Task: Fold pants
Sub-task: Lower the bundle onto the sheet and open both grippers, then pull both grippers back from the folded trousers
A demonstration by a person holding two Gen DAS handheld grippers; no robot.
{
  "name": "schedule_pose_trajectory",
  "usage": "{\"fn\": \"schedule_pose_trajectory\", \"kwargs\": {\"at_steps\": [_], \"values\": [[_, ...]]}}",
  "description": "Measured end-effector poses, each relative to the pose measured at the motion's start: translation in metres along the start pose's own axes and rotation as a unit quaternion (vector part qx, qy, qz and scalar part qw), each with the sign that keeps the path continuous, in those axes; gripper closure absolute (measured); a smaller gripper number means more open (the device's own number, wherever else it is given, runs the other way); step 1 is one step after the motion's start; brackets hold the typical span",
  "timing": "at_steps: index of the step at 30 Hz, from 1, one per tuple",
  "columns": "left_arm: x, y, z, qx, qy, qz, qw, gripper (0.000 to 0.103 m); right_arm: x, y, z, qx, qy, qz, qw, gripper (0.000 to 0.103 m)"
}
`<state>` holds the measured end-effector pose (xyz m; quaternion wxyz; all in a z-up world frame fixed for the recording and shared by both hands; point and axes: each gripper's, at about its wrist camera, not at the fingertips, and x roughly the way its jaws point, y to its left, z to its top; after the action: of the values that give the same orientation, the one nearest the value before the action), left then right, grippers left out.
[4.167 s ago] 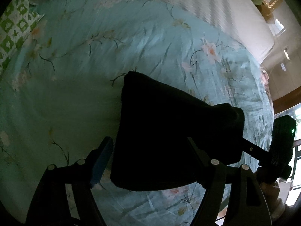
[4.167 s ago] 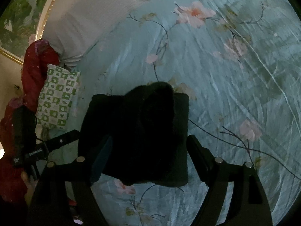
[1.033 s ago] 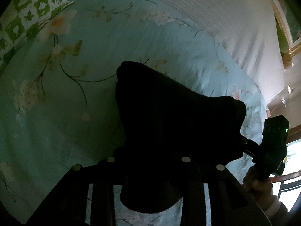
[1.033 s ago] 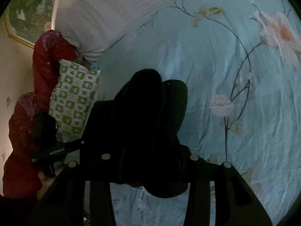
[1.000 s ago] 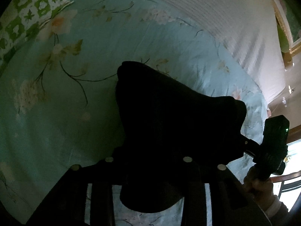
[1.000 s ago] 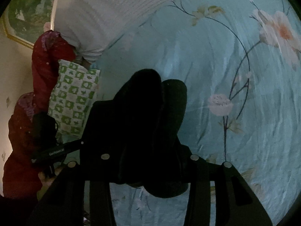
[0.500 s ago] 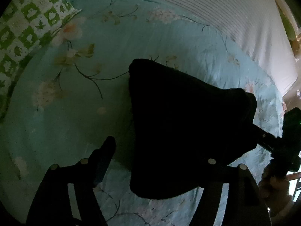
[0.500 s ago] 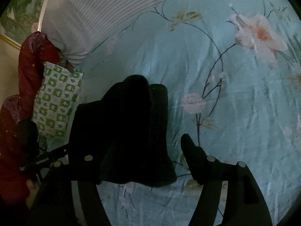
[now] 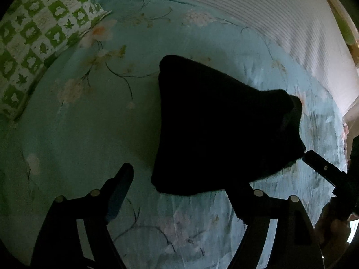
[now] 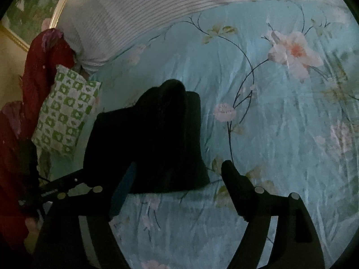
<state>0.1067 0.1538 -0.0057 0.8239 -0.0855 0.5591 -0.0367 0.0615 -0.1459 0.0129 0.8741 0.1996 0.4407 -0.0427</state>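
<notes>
Under me lies the bed's pale blue flowered sheet (image 9: 78, 134). A green-and-white checked pillow (image 9: 38, 33) sits at its edge, just beside a white ribbed blanket (image 10: 139, 11), with red cloth (image 10: 42, 56) heaped behind.

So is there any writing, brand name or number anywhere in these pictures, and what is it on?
None can be read.
Other tool's arm, right wrist view: a short pale printed strip, too small and blurred to read.
Green checked pillow: only leaf and fruit shapes, with faint marks in the white squares too blurred to tell.
Black pants and flowered sheet: no text.
</notes>
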Motion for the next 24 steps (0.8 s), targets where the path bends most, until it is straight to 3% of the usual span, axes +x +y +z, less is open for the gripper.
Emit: {"fn": "schedule_pose_trajectory", "kwargs": {"at_steps": [13,24], "values": [[-0.032,-0.030,-0.037,0.059,-0.062,0.072,0.9937,0.022,-0.023,0.045,-0.029,-0.115,-0.039,-0.043,0.992,0.015],[-0.045,-0.033,-0.062,0.060,-0.079,0.095,0.9905,0.022,-0.033,0.054,-0.047,-0.143,-0.052,-0.046,0.987,0.014]]}}
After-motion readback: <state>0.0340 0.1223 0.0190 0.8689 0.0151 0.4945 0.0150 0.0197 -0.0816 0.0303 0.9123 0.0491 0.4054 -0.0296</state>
